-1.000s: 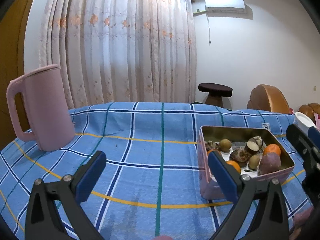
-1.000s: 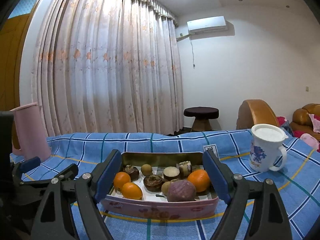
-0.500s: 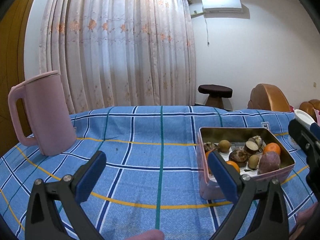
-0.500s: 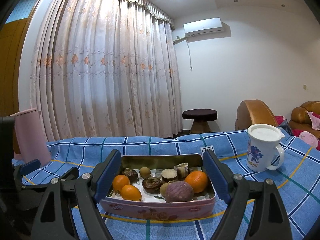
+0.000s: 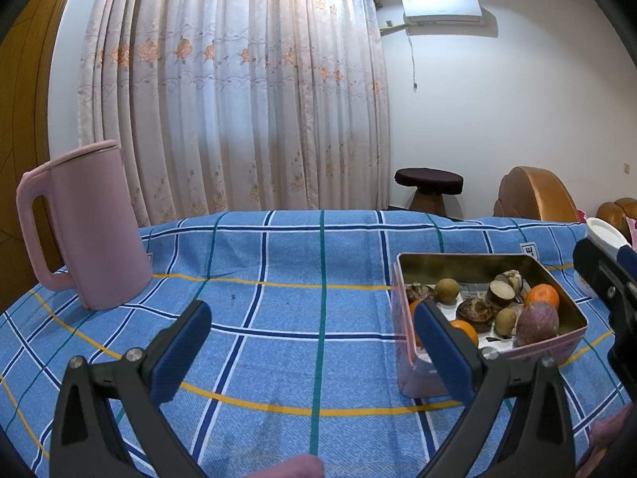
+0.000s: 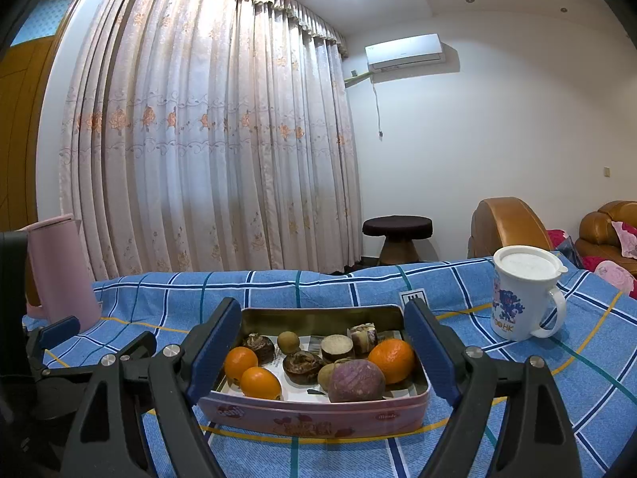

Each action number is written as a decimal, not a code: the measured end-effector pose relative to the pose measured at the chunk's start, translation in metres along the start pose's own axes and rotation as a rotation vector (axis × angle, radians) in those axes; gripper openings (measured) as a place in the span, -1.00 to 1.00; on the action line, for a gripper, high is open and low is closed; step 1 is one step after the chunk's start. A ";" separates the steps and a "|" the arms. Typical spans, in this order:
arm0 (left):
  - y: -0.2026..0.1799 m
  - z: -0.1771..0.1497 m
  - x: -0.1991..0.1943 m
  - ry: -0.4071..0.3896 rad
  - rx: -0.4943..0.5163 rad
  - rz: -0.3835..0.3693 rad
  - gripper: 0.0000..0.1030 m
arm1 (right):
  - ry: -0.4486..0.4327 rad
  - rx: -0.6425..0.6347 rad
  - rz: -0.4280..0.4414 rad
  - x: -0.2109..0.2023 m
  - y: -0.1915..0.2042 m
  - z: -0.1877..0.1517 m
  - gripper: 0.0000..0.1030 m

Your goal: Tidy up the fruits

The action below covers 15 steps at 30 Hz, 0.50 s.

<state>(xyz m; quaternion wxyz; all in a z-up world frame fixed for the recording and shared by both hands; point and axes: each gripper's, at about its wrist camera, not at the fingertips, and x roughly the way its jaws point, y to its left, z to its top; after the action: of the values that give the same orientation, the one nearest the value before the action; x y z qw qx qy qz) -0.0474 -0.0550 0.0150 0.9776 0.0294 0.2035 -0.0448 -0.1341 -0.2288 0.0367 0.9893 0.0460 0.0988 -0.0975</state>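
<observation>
A pink rectangular tin (image 6: 314, 416) stands on the blue checked tablecloth and holds several fruits: oranges (image 6: 392, 359), a purple round fruit (image 6: 355, 380), small brown fruits and dark cut pieces. The tin also shows in the left wrist view (image 5: 422, 374) at the right. My right gripper (image 6: 324, 346) is open and empty, its fingers either side of the tin in view, above its near edge. My left gripper (image 5: 312, 348) is open and empty, over bare cloth left of the tin.
A pink jug (image 5: 85, 227) stands at the table's far left. A white lidded mug (image 6: 523, 292) stands right of the tin. The left gripper's body (image 6: 59, 358) shows left of the tin. Curtains, a stool and leather chairs lie behind.
Both views have tilted upward a little, so the table sits lower in frame. The tin and fruits have not moved. Both grippers stay open.
</observation>
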 end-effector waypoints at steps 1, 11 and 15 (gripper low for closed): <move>0.000 0.000 0.000 0.000 0.001 0.001 1.00 | 0.000 0.000 0.000 0.000 0.000 0.000 0.65; -0.004 -0.001 -0.003 -0.015 0.022 0.000 1.00 | 0.000 0.000 0.000 0.000 0.000 0.000 0.66; -0.006 -0.001 -0.005 -0.018 0.023 -0.009 1.00 | 0.005 -0.001 0.004 0.000 0.000 0.000 0.66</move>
<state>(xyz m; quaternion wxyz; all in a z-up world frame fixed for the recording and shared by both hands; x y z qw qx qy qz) -0.0525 -0.0602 0.0158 0.9787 0.0393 0.1946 -0.0518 -0.1339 -0.2286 0.0368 0.9892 0.0461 0.1013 -0.0952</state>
